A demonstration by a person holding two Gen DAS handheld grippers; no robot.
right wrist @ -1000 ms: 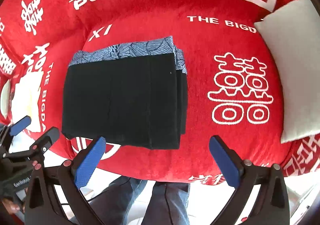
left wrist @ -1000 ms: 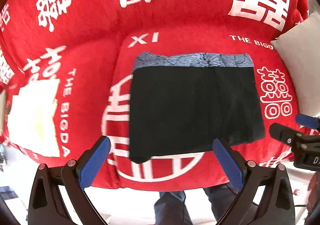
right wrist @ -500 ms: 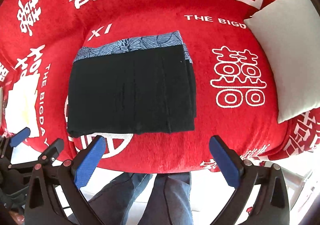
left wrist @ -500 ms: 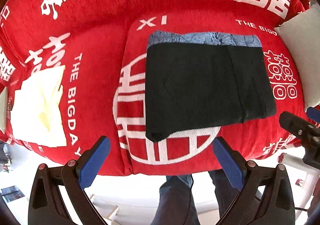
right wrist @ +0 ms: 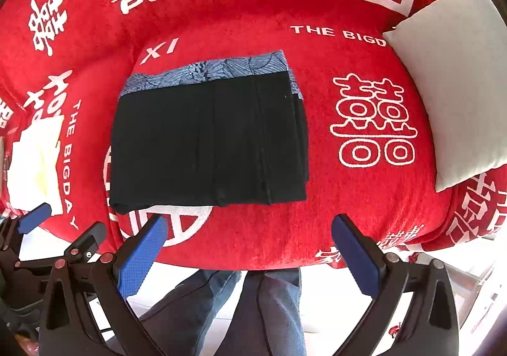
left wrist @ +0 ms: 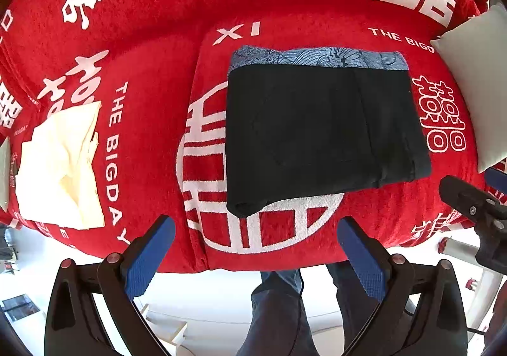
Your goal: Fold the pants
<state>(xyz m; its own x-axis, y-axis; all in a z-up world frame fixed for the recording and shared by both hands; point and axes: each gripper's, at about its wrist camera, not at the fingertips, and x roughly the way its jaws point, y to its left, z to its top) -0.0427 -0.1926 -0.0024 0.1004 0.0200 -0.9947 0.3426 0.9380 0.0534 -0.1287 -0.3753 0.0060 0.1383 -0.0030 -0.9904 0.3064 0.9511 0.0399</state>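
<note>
- Nearest the cameras, off the sofa's front edge, both tongs hang over the floor: the left tongs [left wrist: 255,248] and the right tongs [right wrist: 248,245] each stand with their blue pads spread wide and nothing between them, which I read as hands drawn clear of a finished fold.
- Below them the person's legs [right wrist: 253,308] in blue jeans stand close against the sofa front (so room to step in is tight, while sideways room looks free).
- On the middle seat cushion of the red sofa [left wrist: 152,64] lie the pants [left wrist: 317,131], folded into a flat black rectangle, well apart from either pair of pads.
- Its near left corner bulges a little and reaches closest to the cushion's front edge; bare red cover surrounds it on every side.
- Along the far edge a band of blue patterned fabric [right wrist: 209,70] shows, probably a lining or inner layer left exposed by the fold.
- To the left, apart from the pants, sits a pale yellow cloth [left wrist: 60,162].
- At far right a grey cushion [right wrist: 456,83] leans against the sofa arm, limiting room that way.
- Judged from this, the folding looks essentially complete.
</note>
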